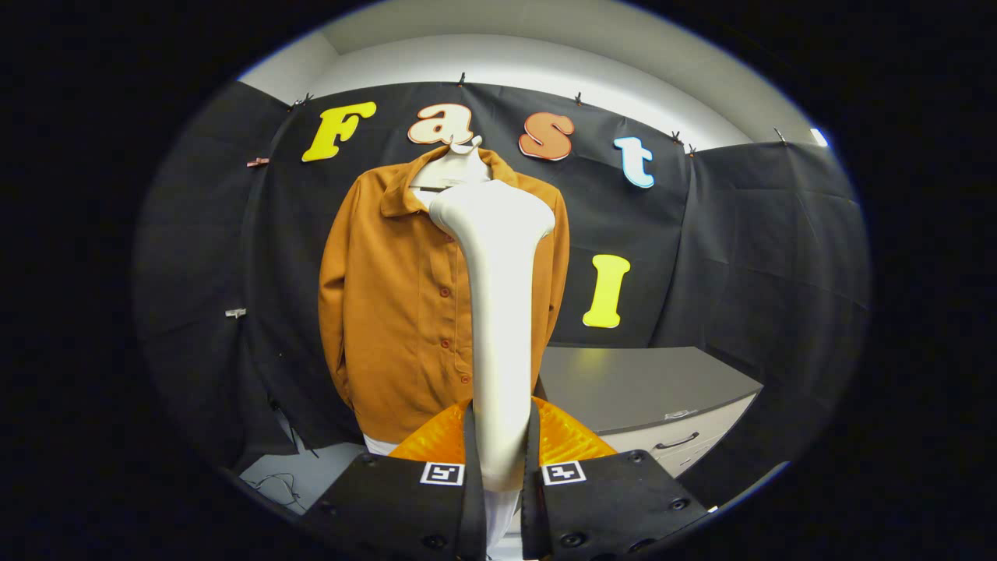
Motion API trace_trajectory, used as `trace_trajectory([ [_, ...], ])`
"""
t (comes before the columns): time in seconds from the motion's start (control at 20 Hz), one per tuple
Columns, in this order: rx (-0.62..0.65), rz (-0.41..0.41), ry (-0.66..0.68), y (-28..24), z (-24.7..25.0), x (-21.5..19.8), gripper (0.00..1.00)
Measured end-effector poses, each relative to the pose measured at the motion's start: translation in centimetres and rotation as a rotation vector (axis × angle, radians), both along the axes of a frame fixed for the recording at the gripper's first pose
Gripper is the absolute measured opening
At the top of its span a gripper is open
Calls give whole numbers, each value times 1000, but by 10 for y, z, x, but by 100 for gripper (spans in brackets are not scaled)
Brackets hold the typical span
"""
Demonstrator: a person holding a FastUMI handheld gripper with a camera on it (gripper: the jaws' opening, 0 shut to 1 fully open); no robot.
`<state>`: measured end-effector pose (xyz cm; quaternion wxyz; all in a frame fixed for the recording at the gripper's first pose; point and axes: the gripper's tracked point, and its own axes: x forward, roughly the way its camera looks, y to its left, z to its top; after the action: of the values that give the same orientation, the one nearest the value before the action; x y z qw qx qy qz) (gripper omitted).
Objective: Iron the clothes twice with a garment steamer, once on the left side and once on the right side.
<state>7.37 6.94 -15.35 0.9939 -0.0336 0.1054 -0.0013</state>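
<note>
Steamer (498,312): white, upright, handle clamped between the fingers, head up against the shirt.
Shirt (397,312): orange-brown, buttoned, hanging on a hanger.

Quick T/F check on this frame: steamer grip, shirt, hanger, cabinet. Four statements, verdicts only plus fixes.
1. The gripper is shut on the white garment steamer's handle. True.
2. The orange-brown button-up shirt lies flat on the grey cabinet top. False: it hangs on a white hanger against the black cloth wall.
3. The steamer's head is up near the shirt's collar. True.
4. The cabinet's drawer stands open. False: it looks closed.
</note>
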Motion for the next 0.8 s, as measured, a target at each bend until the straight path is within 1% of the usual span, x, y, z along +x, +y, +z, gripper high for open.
trace_trajectory([
  [0.5, 46, -5, -46, -32, 50, -4, 21],
  [0.8, 64, -7, -55, -42, 58, -7, 21],
])
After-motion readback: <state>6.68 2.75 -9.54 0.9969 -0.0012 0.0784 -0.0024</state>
